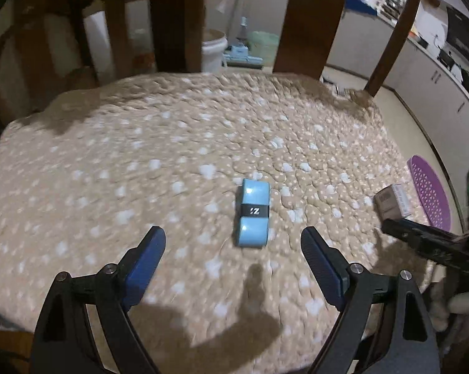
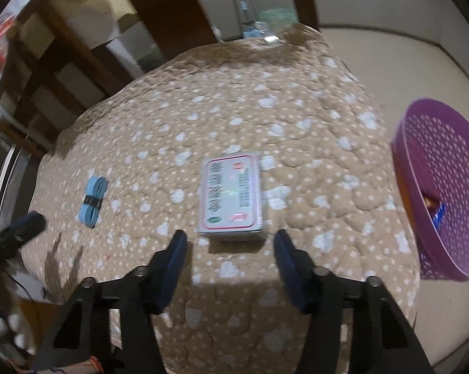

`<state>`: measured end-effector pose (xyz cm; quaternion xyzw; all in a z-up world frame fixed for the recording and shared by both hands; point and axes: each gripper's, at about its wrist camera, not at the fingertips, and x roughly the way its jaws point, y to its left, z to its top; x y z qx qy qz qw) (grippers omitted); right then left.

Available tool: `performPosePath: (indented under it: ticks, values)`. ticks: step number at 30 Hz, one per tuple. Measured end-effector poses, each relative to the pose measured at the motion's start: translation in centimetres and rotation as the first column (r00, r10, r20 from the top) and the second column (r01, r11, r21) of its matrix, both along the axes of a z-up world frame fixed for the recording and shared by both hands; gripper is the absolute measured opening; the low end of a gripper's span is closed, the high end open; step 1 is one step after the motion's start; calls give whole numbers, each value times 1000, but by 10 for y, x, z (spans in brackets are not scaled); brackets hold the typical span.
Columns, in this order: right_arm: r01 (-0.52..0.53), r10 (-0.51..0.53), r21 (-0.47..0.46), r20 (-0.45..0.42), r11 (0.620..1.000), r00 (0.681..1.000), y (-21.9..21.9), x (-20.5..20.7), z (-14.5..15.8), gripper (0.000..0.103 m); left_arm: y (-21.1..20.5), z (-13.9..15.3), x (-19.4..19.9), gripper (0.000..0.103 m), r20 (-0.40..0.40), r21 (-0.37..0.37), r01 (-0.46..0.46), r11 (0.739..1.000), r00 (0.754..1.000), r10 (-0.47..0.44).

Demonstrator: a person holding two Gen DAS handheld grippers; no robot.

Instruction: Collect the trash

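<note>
Looks like early-to-middle going to me; two bits of trash sit out on the spotted quilt [image 1: 172,143] and neither is picked up yet. Left gripper [image 1: 233,249] low in its frame, fingers spread wide with nothing between them; the blue roll [image 1: 253,213] lies just past the tips, centre frame, not touched. Right gripper [image 2: 230,254] is likewise spread and empty; the box [image 2: 230,198] lies flat just ahead of the gap, mid-frame. From the right view the same blue roll shows at mid-left, well apart from the box.

Further out, the purple basket [image 2: 446,187] stands at the right edge, off the side of the quilt; something orange and blue is down inside it, so I'd guess at least one piece is already binned, can't tell how many.

Count: two grippers, one roll, one box, one basket. Left to do, by my reckoning: grab both, drop both in the basket.
</note>
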<state>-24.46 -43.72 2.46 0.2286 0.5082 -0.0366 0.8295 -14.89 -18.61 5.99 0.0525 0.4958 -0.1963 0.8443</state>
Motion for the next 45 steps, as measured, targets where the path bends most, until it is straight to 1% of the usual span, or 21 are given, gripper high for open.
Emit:
performPosePath:
  ticks: [2, 4, 7, 10, 11, 12, 13, 14, 15, 16, 17, 18, 19, 23, 27, 31, 37, 40, 45]
  values:
    - [23, -23, 16, -20, 1000, 1000, -2, 3, 1, 53, -5, -12, 8, 87, -14, 0, 16, 1000, 1000, -16]
    - [29, -29, 0, -41, 1000, 999, -1, 7, 3, 53, -5, -22, 14, 87, -35, -5, 27, 1000, 999, -27]
    - [24, -28, -64, -61, 998, 998, 5, 15, 4, 53, -4, -32, 22, 87, -54, -17, 28, 999, 998, -29]
    - [28, -39, -140, -70, 990, 997, 11, 23, 6, 53, -2, -35, 27, 81, -54, -22, 30, 999, 998, -31]
    - [31, -44, -175, -71, 984, 997, 15, 26, 7, 53, -3, -34, 28, 76, -46, -22, 36, 999, 998, -37]
    - [32, -46, -195, -68, 980, 997, 15, 26, 7, 53, -4, -33, 28, 70, -42, -24, 45, 999, 998, -46]
    - [38, -54, -218, -66, 975, 996, 17, 27, 7, 53, -5, -33, 29, 67, -39, -23, 55, 998, 998, -56]
    - [46, -62, -228, -65, 973, 996, 17, 28, 7, 50, -7, -33, 29, 61, -38, -24, 66, 998, 997, -67]
    - [57, -73, -235, -62, 970, 995, 17, 28, 7, 40, -9, -34, 29, 52, -36, -22, 77, 997, 996, -78]
    - [65, -81, -240, -58, 969, 995, 17, 27, 7, 37, -11, -33, 28, 44, -30, -16, 94, 995, 995, -94]
    - [73, -88, -244, -51, 967, 995, 17, 25, 8, 37, -14, -33, 28, 26, -37, -30, 120, 992, 992, -121]
    - [77, -91, -249, -43, 965, 995, 18, 25, 9, 37, -16, -31, 26, 26, -52, -40, 134, 990, 989, -136]
    - [81, -93, -258, -33, 963, 995, 20, 22, 12, 37, -17, -27, 22, 26, -46, -36, 134, 990, 990, -136]
    - [93, -90, -279, 22, 956, 996, 25, 6, 31, 37, -16, -10, 7, 26, -27, -61, 152, 987, 988, -154]
    - [105, -85, -271, 85, 957, 993, 33, -12, 49, 37, -17, 11, -12, 26, 28, -38, 178, 983, 984, -177]
    - [116, -90, -231, 120, 966, 989, 41, -27, 54, 37, -21, 27, -30, 26, 87, -8, 208, 978, 975, -207]
    - [107, -80, -202, 141, 973, 987, 51, -43, 46, 37, -20, 30, -49, 26, 118, 30, 222, 975, 967, -224]
    - [103, -76, -197, 141, 975, 987, 54, -50, 42, 37, -18, 25, -53, 26, 113, 42, 227, 973, 967, -230]
    - [109, -85, -180, 139, 978, 987, 56, -53, 41, 37, -14, 24, -58, 26, 113, 51, 228, 972, 966, -232]
